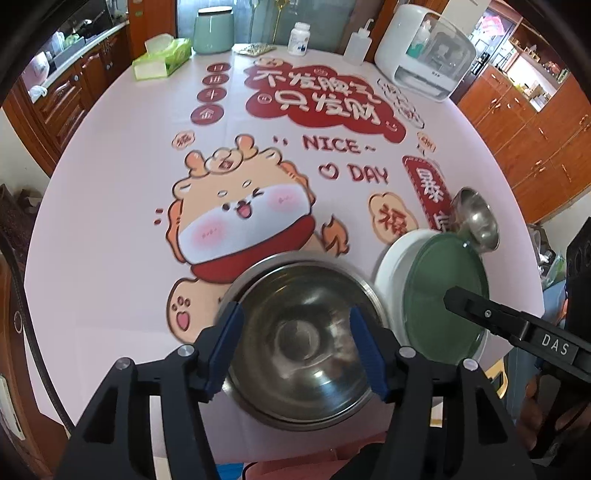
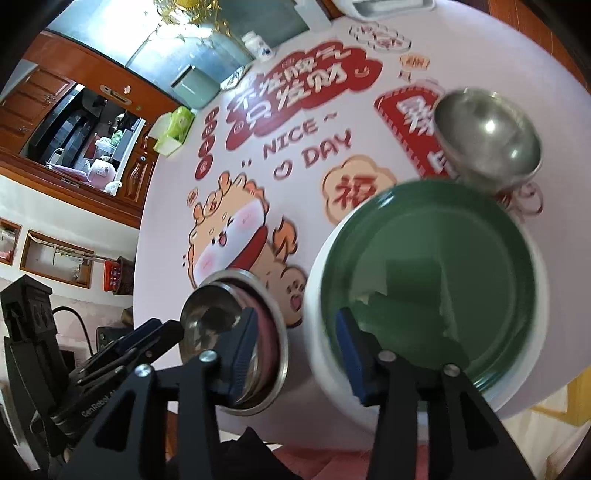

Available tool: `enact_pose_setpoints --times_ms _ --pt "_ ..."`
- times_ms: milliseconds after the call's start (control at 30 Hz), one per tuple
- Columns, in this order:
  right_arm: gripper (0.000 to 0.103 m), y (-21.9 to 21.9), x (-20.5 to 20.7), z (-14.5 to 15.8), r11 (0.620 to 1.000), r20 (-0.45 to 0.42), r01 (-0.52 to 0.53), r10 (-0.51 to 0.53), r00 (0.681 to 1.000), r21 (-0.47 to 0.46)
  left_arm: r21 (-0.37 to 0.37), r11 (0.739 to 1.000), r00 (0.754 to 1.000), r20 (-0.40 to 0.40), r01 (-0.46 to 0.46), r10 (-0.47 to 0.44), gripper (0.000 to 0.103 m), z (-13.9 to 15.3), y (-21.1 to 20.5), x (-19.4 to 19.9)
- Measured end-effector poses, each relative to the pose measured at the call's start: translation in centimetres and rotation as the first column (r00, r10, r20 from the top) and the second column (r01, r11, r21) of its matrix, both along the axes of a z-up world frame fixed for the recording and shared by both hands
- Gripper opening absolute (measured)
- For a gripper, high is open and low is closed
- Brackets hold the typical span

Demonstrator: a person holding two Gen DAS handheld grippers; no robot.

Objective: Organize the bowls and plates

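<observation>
A large steel bowl (image 1: 303, 336) sits at the table's near edge. My left gripper (image 1: 295, 350) is open above it, one finger over each side of the rim, and holds nothing. To its right a green plate (image 1: 439, 291) lies on a white plate (image 1: 395, 258), with a small steel bowl (image 1: 476, 221) behind them. In the right wrist view my right gripper (image 2: 295, 354) is open and empty over the near left rim of the white plate (image 2: 321, 354), with the green plate (image 2: 432, 273) ahead, the large bowl (image 2: 236, 332) to its left, and the small bowl (image 2: 487, 136) beyond.
The round table (image 1: 110, 221) has a pink printed cloth. At its far edge stand a green tissue pack (image 1: 162, 59), a teal canister (image 1: 214, 29), a white pill bottle (image 1: 301, 38), a squeeze bottle (image 1: 360, 44) and a white appliance (image 1: 424, 51). Wooden cabinets surround it.
</observation>
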State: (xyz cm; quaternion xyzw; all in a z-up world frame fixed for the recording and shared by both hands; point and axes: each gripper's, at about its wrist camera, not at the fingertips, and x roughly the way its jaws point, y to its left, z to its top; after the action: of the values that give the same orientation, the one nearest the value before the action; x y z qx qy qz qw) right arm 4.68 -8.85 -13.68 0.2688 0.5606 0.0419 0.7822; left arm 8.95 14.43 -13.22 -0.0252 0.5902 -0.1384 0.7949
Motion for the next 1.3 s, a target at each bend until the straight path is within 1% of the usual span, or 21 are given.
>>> enact_pose_setpoints --times_ms 133,233,333,433,567,767,900,1167,1300 --pt "0.055 -2.1 -0.2 0.9 1.000 0.038 -0.011 0.012 0.999 -0.016 0.003 1.000 0.999 0.027 -0.030 0.030 0.062 1.1 -1.5 -0.2" --pt "0.060 -3.7 -0.3 1.5 0.998 0.061 -0.031 0.034 0.998 -0.050 0.002 0.998 0.997 0.042 -0.063 0.063 0.064 1.8 -2.7 -0.3" --pt "0.062 -5.6 -0.5 2.1 0.996 0.091 -0.048 0.055 0.994 -0.080 0.000 0.996 0.995 0.057 -0.087 0.086 0.064 2.3 -4.1 -0.4" --pt "0.065 -7.6 -0.6 2.5 0.995 0.111 -0.051 0.061 0.992 -0.087 -0.001 0.994 0.992 0.070 -0.105 0.105 0.064 2.8 -5.7 -0.6" --pt "0.067 -10.2 -0.5 2.4 0.993 0.128 -0.056 0.070 0.989 -0.104 0.004 0.992 0.990 0.073 -0.124 0.124 0.064 3.0 -7.9 -0.7" --pt "0.068 -13.6 0.2 1.6 0.990 0.116 -0.071 0.085 0.990 -0.125 0.010 0.989 0.988 0.060 -0.146 0.146 0.064 2.7 -10.7 -0.7" --pt "0.068 -15.3 1.1 1.1 0.981 0.107 -0.116 0.133 0.985 -0.154 0.007 0.986 0.985 0.053 -0.164 0.163 0.065 2.3 -12.8 -0.4" --pt "0.068 -18.7 2.8 0.0 0.964 0.105 -0.195 0.216 0.971 -0.179 0.003 0.982 0.981 0.037 -0.189 0.188 0.065 1.3 -17.2 0.5" --pt "0.068 -20.3 3.7 -0.7 0.964 0.096 -0.213 0.230 0.968 -0.160 0.006 0.981 0.980 0.028 -0.196 0.196 0.066 0.5 -19.3 1.2"
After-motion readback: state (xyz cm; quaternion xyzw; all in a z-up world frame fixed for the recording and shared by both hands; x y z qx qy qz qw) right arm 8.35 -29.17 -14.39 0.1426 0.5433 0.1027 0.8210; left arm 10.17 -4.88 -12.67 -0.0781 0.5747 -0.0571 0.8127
